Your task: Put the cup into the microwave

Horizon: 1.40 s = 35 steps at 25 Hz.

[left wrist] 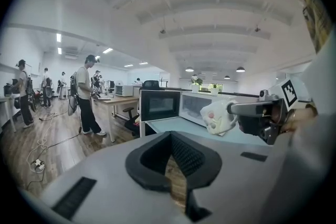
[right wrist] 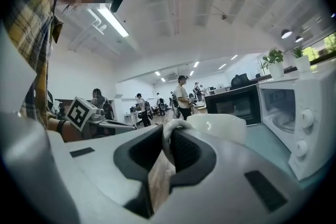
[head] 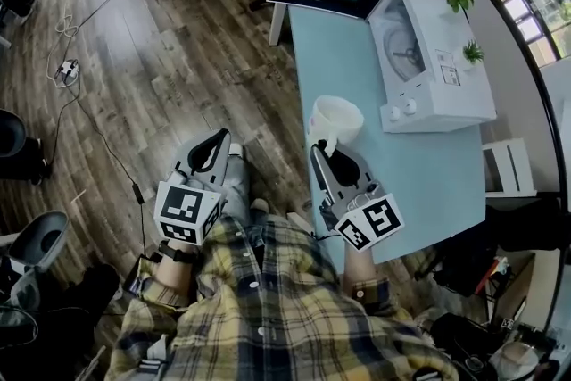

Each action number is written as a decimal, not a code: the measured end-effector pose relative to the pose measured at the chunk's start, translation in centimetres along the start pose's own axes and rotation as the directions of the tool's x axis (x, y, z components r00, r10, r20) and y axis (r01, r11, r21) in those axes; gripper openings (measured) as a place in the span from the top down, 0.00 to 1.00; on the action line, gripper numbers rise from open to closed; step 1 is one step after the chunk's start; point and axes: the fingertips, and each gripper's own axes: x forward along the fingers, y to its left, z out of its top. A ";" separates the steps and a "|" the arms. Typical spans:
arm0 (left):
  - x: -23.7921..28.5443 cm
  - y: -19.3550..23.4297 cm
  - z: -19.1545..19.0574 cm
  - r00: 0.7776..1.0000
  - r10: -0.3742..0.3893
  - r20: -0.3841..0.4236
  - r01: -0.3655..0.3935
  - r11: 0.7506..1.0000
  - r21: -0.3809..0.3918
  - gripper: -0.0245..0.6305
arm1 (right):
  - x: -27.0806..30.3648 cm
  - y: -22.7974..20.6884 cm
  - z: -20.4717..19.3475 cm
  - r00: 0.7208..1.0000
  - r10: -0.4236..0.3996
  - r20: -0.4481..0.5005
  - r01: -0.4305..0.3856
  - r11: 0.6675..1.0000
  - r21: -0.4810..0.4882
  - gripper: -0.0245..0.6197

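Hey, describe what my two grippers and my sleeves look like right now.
The left gripper and right gripper look alike: light grey, wedge-shaped bodies with black ribbed jaw pads. Each carries a white cube printed with black square markers. The sleeves are yellow, blue and white plaid, and a dark band sits at the left wrist.

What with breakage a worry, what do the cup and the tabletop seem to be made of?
The cup looks white and glossy with a highlight, probably glazed ceramic, though hard plastic is possible. The tabletop looks pale teal, flat and matte, likely laminate or painted board.
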 end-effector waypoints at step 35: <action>19.0 18.9 6.4 0.982 -0.186 -0.026 0.187 0.982 0.018 0.97 | 21.6 -11.4 3.0 0.969 -0.245 -0.010 0.245 0.969 0.030 0.89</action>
